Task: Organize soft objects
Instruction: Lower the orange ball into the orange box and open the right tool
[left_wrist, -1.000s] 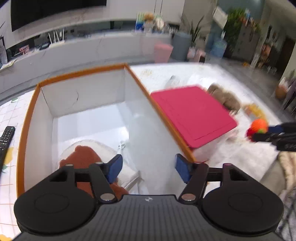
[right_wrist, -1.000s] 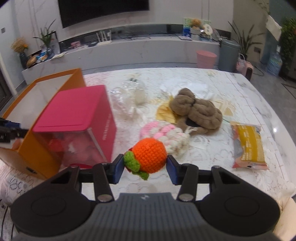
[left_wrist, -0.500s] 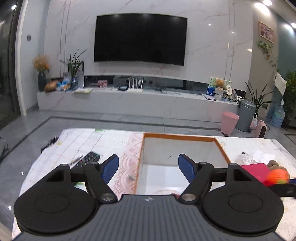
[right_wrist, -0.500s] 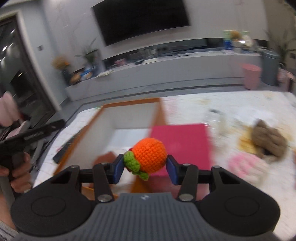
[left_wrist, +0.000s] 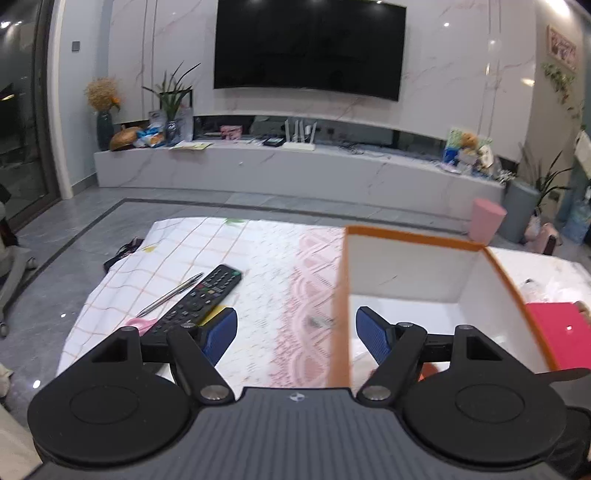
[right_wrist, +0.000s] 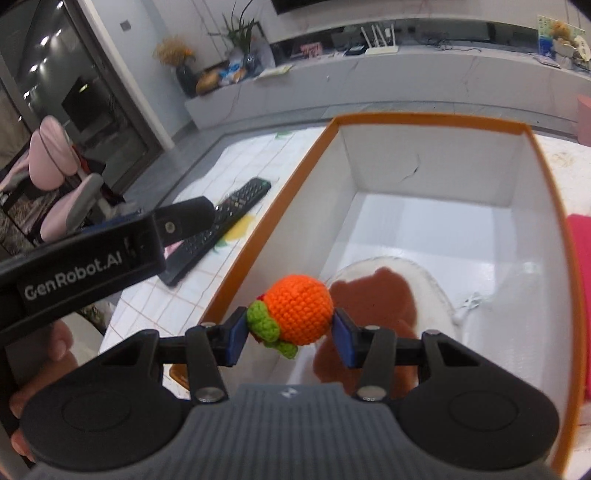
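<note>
A: Start with the right hand-held gripper (right_wrist: 290, 334). What is in it?

B: One orange crocheted ball (right_wrist: 301, 309) with a green leaf, pinched between the two blue pads (right_wrist: 236, 334). It hangs over the near left corner of the orange-rimmed box (right_wrist: 436, 122), above the rim.

A: And inside that box?

B: One brown plush toy (right_wrist: 373, 295) in a clear wrapper, lying on the white floor of the box just beyond and below the ball. I count only that one thing in there; a small white bit beside the wrapper is too small to name.

A: The left hand-held gripper (left_wrist: 296, 332)?

B: Its jaws stand wide apart with nothing between them. From the right wrist view it (right_wrist: 184, 218) reaches in from the left, held by a hand (right_wrist: 55, 339). Its right pad (left_wrist: 371, 334) sits over the box (left_wrist: 413, 236), its left pad over the cloth.

A: What lies on the bench (left_wrist: 258, 258)?

B: On the checked cloth, one black remote control (left_wrist: 199, 299), one silver pen (left_wrist: 171, 293) just beside it, and one pink item (left_wrist: 138, 322) partly hidden behind the gripper. To the right of the box, one pink box (left_wrist: 557, 334) touching its wall.
</note>
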